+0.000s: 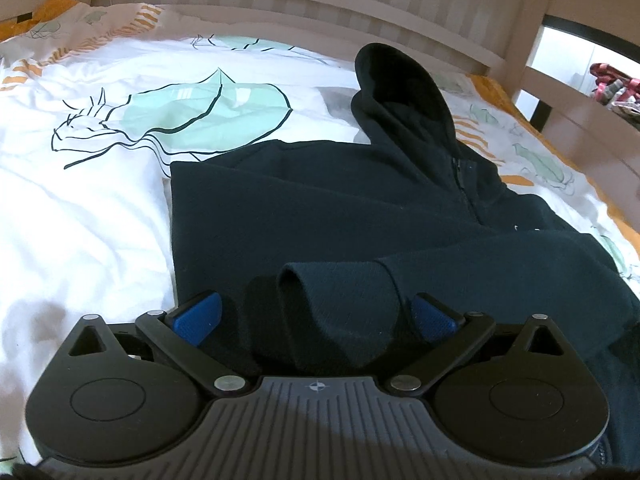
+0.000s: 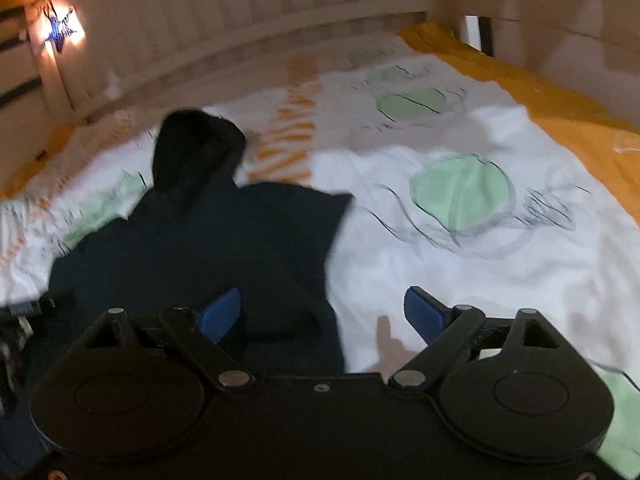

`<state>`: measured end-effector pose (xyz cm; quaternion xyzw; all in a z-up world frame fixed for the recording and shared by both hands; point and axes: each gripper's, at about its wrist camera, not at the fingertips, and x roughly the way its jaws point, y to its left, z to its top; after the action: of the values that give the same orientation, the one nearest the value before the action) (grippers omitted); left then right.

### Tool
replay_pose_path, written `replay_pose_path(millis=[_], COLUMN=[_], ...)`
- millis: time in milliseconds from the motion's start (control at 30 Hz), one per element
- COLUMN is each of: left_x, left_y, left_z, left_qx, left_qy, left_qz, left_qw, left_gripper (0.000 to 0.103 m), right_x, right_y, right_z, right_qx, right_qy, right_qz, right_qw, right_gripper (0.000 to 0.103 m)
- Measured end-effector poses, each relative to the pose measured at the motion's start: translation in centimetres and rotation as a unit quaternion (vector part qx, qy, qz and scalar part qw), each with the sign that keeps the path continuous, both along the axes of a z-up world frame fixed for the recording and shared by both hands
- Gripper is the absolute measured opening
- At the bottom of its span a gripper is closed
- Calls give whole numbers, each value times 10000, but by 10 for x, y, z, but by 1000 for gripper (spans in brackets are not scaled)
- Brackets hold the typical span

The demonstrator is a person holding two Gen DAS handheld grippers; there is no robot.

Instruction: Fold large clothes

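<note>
We see a dark hoodie (image 1: pixel 320 208) lying on the bed (image 1: pixel 80 216), spread over a white duvet (image 2: pixel 460 264) printed with green and orange shapes. Its hood (image 1: pixel 396 80) points toward the slatted headboard (image 1: pixel 304 4), and the zip (image 1: pixel 460 184) runs down from the neck. In the left wrist view one sleeve (image 1: pixel 344 304) is folded across the body, its cuff end lying between the blue pads (image 1: pixel 198 316) of our left hand-held gripper (image 1: pixel 316 318), whose jaws are spread wide and grip nothing. Our right hand-held gripper (image 2: pixel 324 314) is likewise released, jaws wide apart; its left pad sits over the hoodie's edge, the right pad over bare duvet. The right wrist view is blurred. An orange sheet (image 2: pixel 560 112) shows along the duvet's far side, and a lit star lamp (image 2: pixel 60 32) hangs at the upper left.
</note>
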<state>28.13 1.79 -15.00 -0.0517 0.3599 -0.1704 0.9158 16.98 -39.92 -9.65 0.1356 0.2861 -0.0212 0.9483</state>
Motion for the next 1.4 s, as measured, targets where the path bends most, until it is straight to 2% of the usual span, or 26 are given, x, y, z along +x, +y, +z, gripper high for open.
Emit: replay_pose_path(millis=[100, 167, 267, 300, 367, 533, 700, 800, 867, 933, 967, 1033, 1100, 1200, 1300, 1400], left_x=[0, 0, 0, 0, 1, 1, -6, -10, -10, -8, -7, -8, -9, -16, -21, -14], left_y=[-1, -1, -1, 0, -1, 1, 3, 11, 17, 26, 31, 36, 37, 43, 50, 43], left_z=[0, 0, 0, 0, -1, 2, 15, 16, 13, 8, 5, 5, 9, 22, 43, 69], left_qx=[23, 20, 10, 13, 22, 20, 292, 308, 297, 199, 111, 14, 88, 9, -231, -182], left_qy=[-4, -5, -9, -10, -16, 15, -39, -47, 35, 214, 306, 364, 377, 227, -48, -321], left_qz=[-3, -6, -11, -16, -18, -58, -204, -161, -67, 80, 171, 253, 305, 550, 699, 580], left_qw=[10000, 10000, 10000, 10000, 10000, 10000, 9994, 9994, 9995, 9995, 9993, 9990, 9988, 9982, 9973, 9976], left_gripper=[103, 103, 103, 103, 103, 103, 103, 103, 103, 103, 103, 103, 103, 103, 103, 103], right_x=[34, 60, 84, 89, 93, 100, 92, 73, 59, 50, 41, 31, 31, 31, 28, 33], right_y=[5, 2, -12, -20, -35, -29, -33, -27, -16, -5, -2, -4, -5, 4, 15, 26], right_z=[-5, -17, -38, -44, -50, -46, -31, -21, -26, -43, -52, -55, -51, -36, -15, 6], right_qx=[-224, -239, -440, -559, -420, -780, -427, -190, -397, -928, -1104, -1010, -931, -1164, -1241, -1226], right_qy=[61, 288, 657, 721, 621, 683, 534, 342, 480, 868, 832, 640, 678, 643, 277, -43], right_qz=[70, 99, -218, -377, -386, -363, -560, -277, -79, 43, 92, 3, -65, -20, 185, 382], right_qw=[9997, 9992, 9966, 9951, 9964, 9939, 9961, 9989, 9980, 9919, 9904, 9928, 9933, 9911, 9917, 9917], right_gripper=[90, 90, 89, 88, 88, 88, 87, 87, 88, 88, 89, 89, 90, 90, 93, 102])
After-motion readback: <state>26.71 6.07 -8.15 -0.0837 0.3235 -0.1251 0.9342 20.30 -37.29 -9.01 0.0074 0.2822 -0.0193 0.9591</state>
